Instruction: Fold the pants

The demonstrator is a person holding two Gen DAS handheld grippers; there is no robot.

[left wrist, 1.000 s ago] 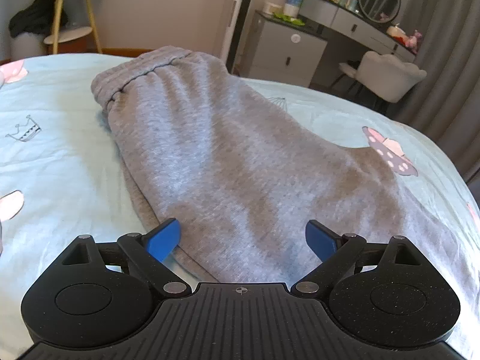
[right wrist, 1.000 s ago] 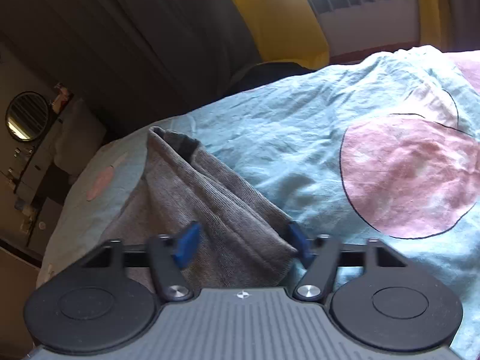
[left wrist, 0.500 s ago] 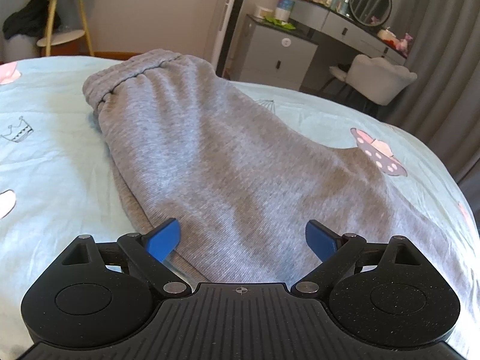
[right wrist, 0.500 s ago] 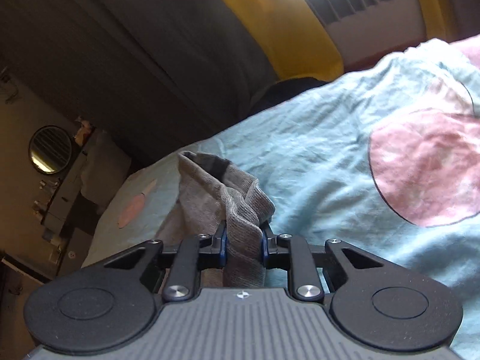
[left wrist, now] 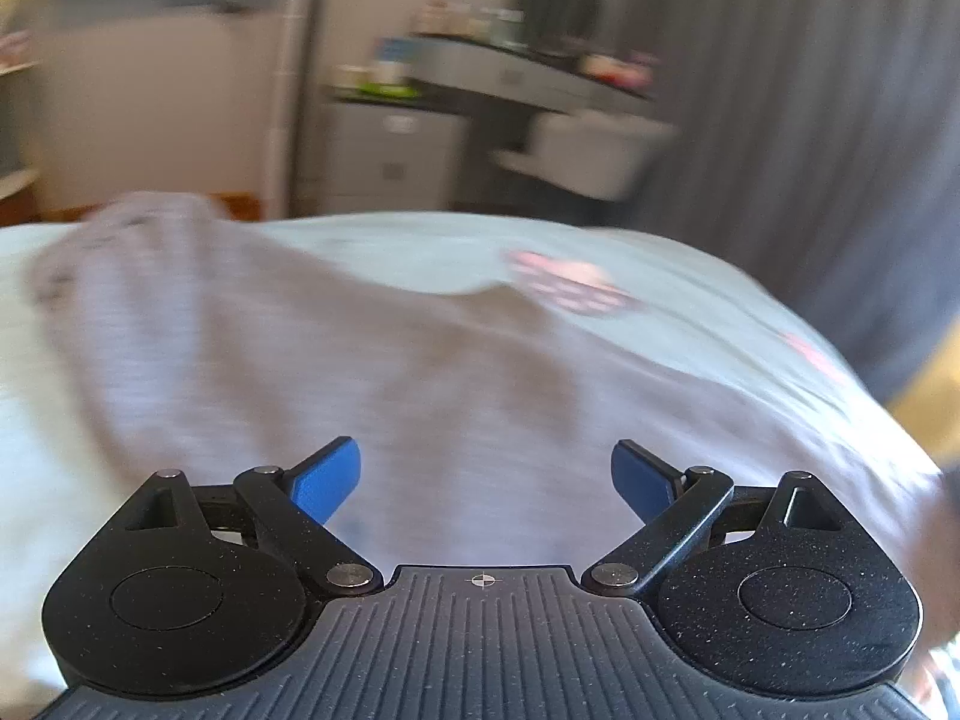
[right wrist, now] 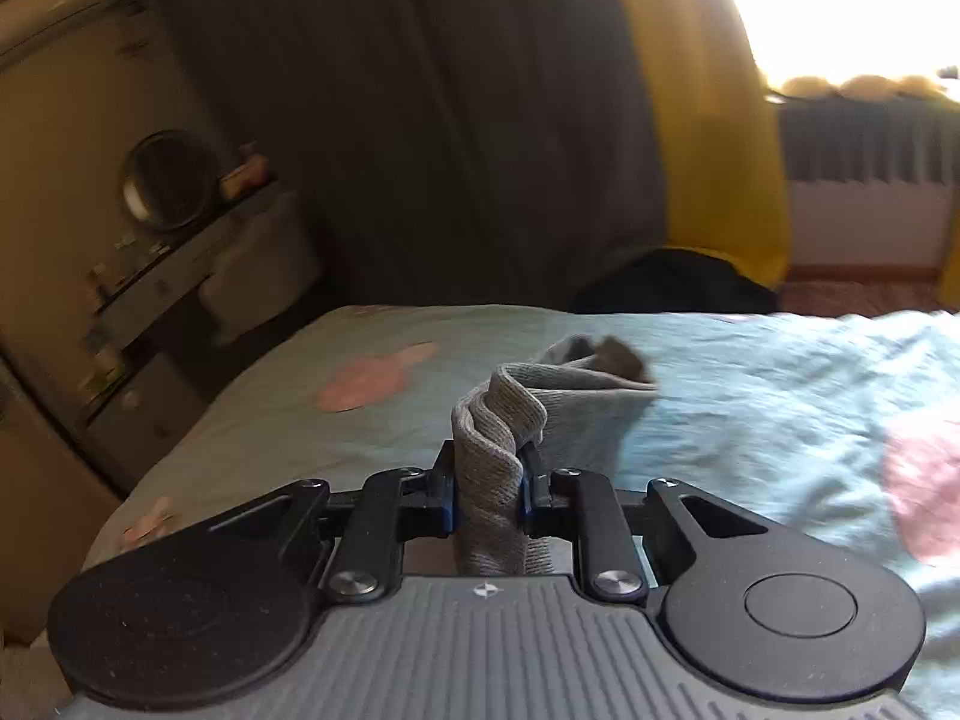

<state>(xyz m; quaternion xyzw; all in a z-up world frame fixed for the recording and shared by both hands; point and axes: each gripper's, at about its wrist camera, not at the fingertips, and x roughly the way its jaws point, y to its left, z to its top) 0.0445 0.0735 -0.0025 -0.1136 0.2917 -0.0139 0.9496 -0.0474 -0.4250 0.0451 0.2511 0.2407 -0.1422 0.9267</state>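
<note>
Broadly, largest to smallest:
Bed: a pale blue bedsheet (left wrist: 690, 300) with pink printed patches covers it and fills the lower half of both views.
Curtains: a dark grey curtain (right wrist: 420, 120) hangs beyond the bed, with a yellow curtain (right wrist: 708, 120) beside it next to a bright window.
Dressing table: it (left wrist: 510, 78) stands against the far wall with small bottles on top and a round mirror (right wrist: 168, 180); the left wrist view is heavily blurred, so no finer detail can be read.
Pants: the grey pants (left wrist: 372, 372) lie spread across the bedsheet in front of the left gripper; one bunched end of them (right wrist: 516, 420) is raised above the sheet in the right wrist view.
Left gripper: it (left wrist: 486, 474) hovers over the pants with its blue pads (left wrist: 327, 480) wide apart and nothing pinched between them.
Right gripper: it (right wrist: 487, 495) has just been closing and is clamped on the gathered ribbed fabric, which stands up in folds above the jaws.
</note>
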